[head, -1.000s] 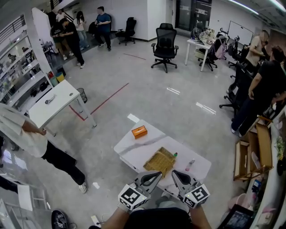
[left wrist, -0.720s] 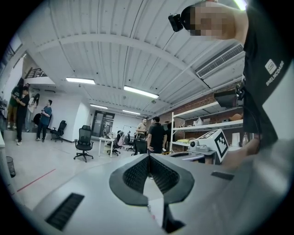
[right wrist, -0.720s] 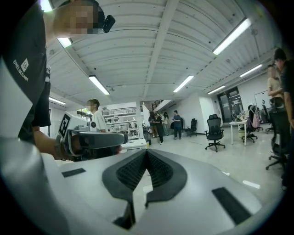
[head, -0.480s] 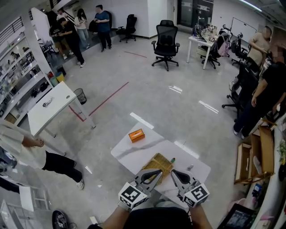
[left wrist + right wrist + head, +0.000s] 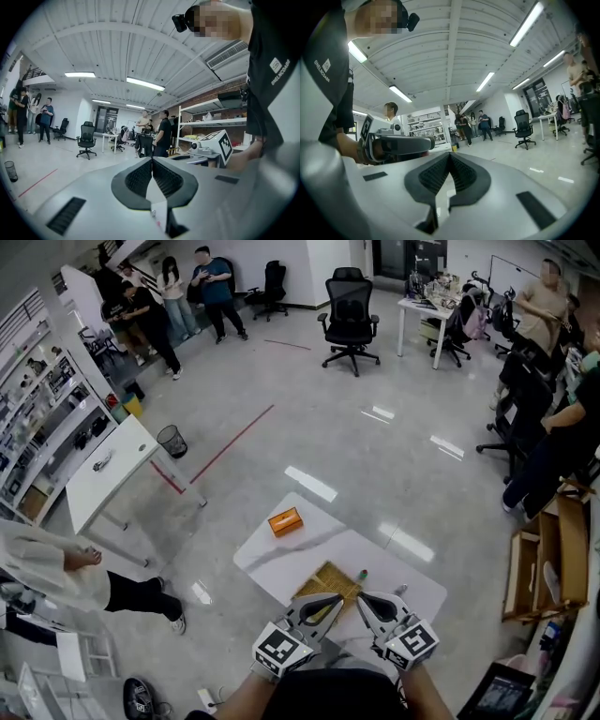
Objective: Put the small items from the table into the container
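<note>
Two facts explain how everything sits: I am just short of the white counter (image 5: 272,559), and no item has been picked yet. On its near half lies the woven container (image 5: 326,579), flat and open-topped, I judge so that anything around it needs only a short carry. My left tongs (image 5: 335,600) and right tongs (image 5: 362,597) hang side by side over the near edge, pointing roughly level and forward. Both are pressed together with nothing between them, which suits an approach rather than a grab. An orange box (image 5: 285,520) rests toward the far left corner, well apart from the container. A green-tipped small item (image 5: 362,574) lies just beside the container's right corner, and a pale small item (image 5: 401,590) sits near the counter's right edge. What either is, I cannot tell.
</note>
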`<control>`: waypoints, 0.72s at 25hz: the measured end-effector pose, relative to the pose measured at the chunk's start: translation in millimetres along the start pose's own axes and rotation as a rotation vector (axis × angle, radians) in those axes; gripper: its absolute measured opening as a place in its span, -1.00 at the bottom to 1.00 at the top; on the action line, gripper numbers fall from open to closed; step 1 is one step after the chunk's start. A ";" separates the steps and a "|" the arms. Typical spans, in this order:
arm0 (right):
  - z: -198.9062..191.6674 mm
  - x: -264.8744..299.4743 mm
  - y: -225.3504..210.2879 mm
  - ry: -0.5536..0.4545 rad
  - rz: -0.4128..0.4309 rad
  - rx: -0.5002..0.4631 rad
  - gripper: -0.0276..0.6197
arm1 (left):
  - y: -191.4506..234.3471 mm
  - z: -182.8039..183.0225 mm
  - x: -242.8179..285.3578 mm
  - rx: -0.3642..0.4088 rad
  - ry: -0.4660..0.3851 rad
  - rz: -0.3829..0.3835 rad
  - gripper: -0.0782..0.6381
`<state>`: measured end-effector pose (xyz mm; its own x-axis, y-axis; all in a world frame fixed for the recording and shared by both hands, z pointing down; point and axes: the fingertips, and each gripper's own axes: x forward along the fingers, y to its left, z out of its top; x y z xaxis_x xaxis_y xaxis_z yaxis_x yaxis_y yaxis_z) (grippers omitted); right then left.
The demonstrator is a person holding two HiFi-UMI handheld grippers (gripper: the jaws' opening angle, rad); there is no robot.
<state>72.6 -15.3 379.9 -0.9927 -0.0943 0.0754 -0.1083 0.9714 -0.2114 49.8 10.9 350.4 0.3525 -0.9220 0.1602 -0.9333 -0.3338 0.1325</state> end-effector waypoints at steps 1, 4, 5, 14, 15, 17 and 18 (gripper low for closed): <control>-0.3 -1.4 -4.2 -0.002 0.005 0.005 -0.91 | -1.6 -0.7 6.2 0.001 0.006 0.000 -0.80; -0.2 -4.3 -14.7 -0.009 0.015 0.017 -0.91 | -4.6 -0.1 19.9 0.001 0.016 0.003 -0.79; -0.4 -5.1 -17.2 -0.009 0.016 0.018 -0.91 | -5.3 -0.1 22.4 -0.001 0.018 0.005 -0.79; -5.3 -2.2 -28.4 -0.011 0.006 0.028 -0.91 | 0.2 -4.9 25.8 -0.009 0.035 0.022 -0.79; -6.1 -1.1 -28.9 -0.010 0.004 0.028 -0.91 | 1.1 -5.8 26.5 -0.009 0.039 0.018 -0.79; -7.6 0.9 -31.3 -0.005 -0.001 0.024 -0.91 | 3.3 -6.6 29.5 -0.007 0.043 0.011 -0.79; -8.4 1.9 -32.5 -0.002 -0.005 0.022 -0.91 | 4.6 -6.5 30.9 -0.005 0.044 0.009 -0.79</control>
<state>74.7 -45.2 395.1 -0.9922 -0.0998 0.0743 -0.1145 0.9659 -0.2323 56.8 -17.8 362.3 0.3470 -0.9154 0.2040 -0.9361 -0.3247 0.1353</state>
